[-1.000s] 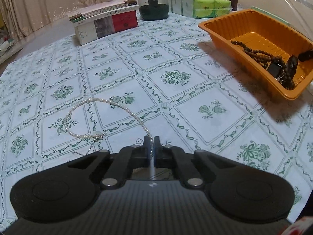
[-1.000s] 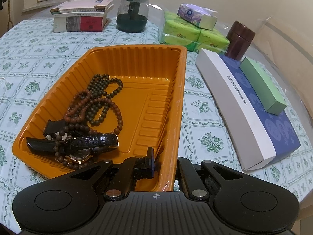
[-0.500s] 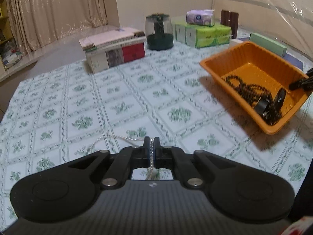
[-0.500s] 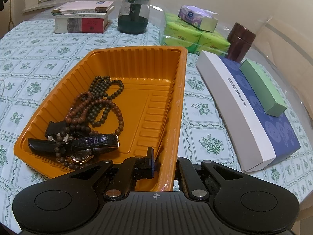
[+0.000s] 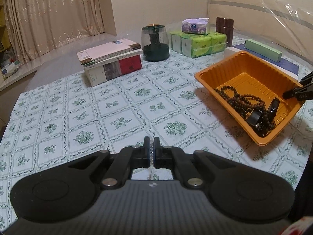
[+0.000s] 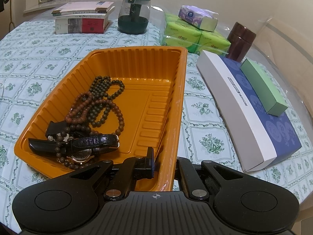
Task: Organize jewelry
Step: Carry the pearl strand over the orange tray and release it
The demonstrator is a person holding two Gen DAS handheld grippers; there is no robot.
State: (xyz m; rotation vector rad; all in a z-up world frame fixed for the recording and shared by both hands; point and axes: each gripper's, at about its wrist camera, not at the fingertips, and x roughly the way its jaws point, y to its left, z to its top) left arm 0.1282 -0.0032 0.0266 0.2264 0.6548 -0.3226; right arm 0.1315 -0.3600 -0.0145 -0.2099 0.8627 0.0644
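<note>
My left gripper is shut on a white pearl necklace, held above the flowered tablecloth. A short run of pearls shows between the pads and the rest hangs out of sight below. To the right sits the orange tray, holding brown bead strings and a black-strap watch. My right gripper is shut on the tray's near right wall, one finger inside and one outside. The beads and watch lie at the tray's near left.
A stack of books, a dark green jar, green tissue packs and a brown canister line the far side. A blue and white box with a green box on it lies right of the tray.
My left gripper has risen and lifted the pearl necklace off the tablecloth, where it lay in a loop a second ago. The right gripper and the tray have kept still.
</note>
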